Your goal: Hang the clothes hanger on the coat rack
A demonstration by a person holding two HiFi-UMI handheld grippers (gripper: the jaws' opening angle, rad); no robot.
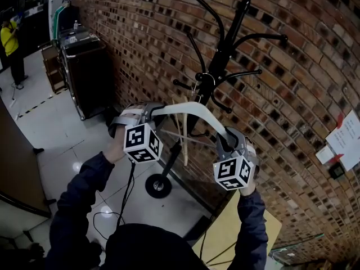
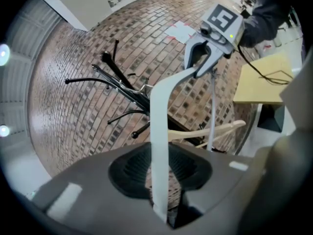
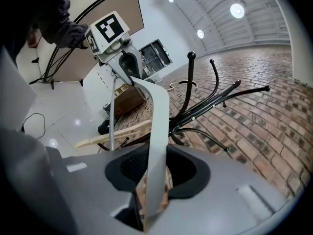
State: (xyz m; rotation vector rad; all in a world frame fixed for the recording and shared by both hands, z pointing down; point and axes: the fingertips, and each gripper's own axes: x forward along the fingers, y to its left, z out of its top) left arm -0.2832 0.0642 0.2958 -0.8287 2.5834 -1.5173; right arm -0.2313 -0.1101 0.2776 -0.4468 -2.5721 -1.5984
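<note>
Both tips of the white hanger are buried inside the left gripper and right gripper. Its hook, up between them, is too tiny to tell if it's touching the coat rack. The rack's pole is partly blocked behind the hanger.

No legible txt anywhere; papers on brick wall too small to read.

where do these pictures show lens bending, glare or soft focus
Head view: the red brick wall bows outward, and light spots glint on the glossy pale floor. Left gripper view: bricks curve hard, corners go black, the near end of the white plastic hanger is soft. Right gripper view: round ceiling lamps blow out white.
</note>
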